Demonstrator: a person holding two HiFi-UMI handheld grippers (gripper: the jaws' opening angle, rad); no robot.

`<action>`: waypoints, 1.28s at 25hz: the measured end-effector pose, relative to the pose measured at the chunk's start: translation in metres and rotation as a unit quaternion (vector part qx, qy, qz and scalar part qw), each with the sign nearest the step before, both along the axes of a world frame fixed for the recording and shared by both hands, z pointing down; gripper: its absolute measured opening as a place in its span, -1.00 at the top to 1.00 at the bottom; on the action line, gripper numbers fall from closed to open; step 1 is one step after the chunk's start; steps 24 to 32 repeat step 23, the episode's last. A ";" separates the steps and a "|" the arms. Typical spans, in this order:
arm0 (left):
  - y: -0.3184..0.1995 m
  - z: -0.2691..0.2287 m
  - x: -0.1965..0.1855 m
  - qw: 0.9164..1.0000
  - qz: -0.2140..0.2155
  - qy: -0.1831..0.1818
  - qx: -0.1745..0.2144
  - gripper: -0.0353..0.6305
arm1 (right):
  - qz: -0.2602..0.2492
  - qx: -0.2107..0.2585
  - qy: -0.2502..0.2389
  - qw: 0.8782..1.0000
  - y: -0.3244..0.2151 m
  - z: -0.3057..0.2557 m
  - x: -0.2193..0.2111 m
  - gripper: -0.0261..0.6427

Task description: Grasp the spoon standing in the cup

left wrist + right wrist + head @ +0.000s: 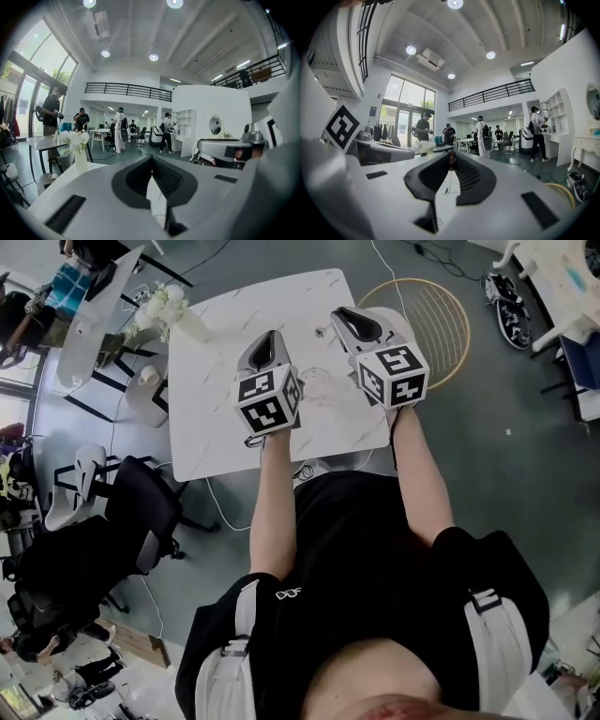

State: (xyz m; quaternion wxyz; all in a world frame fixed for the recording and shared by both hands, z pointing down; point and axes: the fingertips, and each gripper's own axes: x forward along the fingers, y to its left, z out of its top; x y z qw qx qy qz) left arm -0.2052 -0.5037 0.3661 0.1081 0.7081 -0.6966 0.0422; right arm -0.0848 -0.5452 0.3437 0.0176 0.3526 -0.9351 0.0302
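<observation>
Right tool [452, 155] is clamped at its jaw tips on the small dark top end of the spoon [452, 162], whose thin stem hangs down between the jaws, above the far right part of the white bench [216, 381]. Left tool [150, 158] has its jaws together at the tips with nothing in them, just beside the right one. A clear cup [317, 382], faint in the head view, stands on the bench between the two tools.
</observation>
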 end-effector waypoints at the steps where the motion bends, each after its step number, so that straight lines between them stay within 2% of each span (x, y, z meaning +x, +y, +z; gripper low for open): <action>1: -0.001 -0.001 0.001 1.000 0.000 -0.001 0.001 0.85 | 0.001 0.001 0.000 1.000 -0.001 0.000 0.001 0.78; 23: -0.003 -0.008 0.035 0.999 0.027 -0.020 0.003 0.85 | 0.011 -0.004 -0.004 1.000 0.002 0.001 0.021 0.78; 32: -0.003 -0.008 0.035 0.999 0.027 -0.020 0.003 0.85 | 0.011 -0.004 -0.004 1.000 0.002 0.001 0.021 0.78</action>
